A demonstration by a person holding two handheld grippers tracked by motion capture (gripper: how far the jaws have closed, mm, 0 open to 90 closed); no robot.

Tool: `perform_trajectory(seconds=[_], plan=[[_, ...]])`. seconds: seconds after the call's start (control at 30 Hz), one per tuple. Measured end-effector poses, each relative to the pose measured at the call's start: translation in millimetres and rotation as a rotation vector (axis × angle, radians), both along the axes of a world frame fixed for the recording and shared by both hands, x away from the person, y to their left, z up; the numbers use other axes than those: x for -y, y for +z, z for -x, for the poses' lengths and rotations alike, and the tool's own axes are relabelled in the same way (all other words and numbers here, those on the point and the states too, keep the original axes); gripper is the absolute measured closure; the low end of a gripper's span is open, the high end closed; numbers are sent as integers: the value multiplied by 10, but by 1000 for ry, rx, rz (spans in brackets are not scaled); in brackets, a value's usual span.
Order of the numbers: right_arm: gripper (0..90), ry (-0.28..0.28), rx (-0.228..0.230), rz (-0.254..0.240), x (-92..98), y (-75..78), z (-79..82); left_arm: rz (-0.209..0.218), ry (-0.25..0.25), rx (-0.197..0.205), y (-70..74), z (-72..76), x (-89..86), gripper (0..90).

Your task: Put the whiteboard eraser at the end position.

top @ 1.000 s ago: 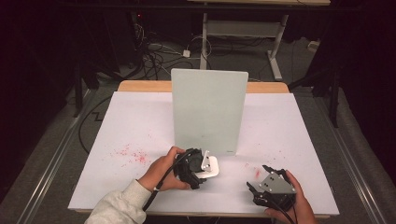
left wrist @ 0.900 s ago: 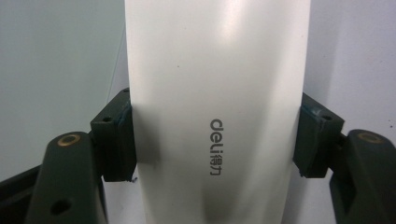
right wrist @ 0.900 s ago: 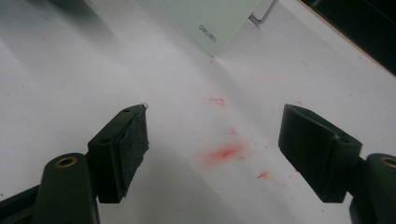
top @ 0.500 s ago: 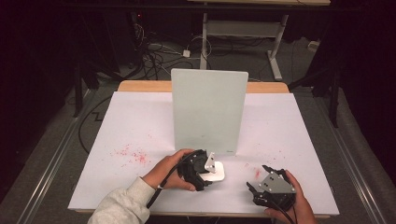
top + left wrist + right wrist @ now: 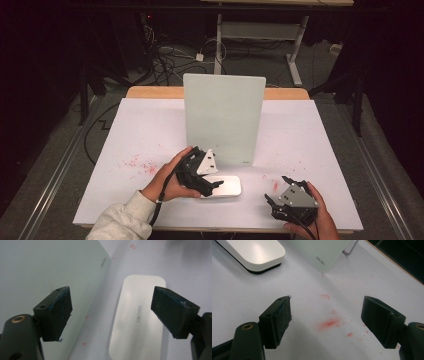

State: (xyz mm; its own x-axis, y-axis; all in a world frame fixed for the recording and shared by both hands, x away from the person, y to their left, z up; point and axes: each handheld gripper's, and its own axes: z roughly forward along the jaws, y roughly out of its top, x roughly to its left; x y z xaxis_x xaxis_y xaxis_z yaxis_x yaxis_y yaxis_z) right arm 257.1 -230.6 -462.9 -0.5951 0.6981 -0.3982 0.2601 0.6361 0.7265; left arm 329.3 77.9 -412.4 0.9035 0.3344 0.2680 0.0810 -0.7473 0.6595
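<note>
The fingers (image 5: 58, 312) of the left gripper (image 5: 214, 184) stood wide apart and held nothing, with the white rounded block (image 5: 138, 317) lying flat between and beyond them at the centre of the left gripper view. In the high view the block (image 5: 225, 186) lay at lower centre on the table (image 5: 145, 130), just below the upright pale green board (image 5: 223, 119). Compared with one second earlier, the left gripper had advanced over the block's left end. Judgement: the approach was complete and closure was the next step. The right gripper (image 5: 282, 204) rested at lower right, its fingers (image 5: 278, 320) equally wide and empty, above red marks (image 5: 329, 323). No containers were present.
</note>
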Motion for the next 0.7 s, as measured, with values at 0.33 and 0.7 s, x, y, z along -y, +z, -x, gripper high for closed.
perform_trajectory(seconds=[0.33,0.7], plan=[[246,-5,32,-40,38,50,5,106,161,182,-28,170,-557,166],[246,-29,63,-73,99,90,0,109,301,222,-247,286,-1065,166]])
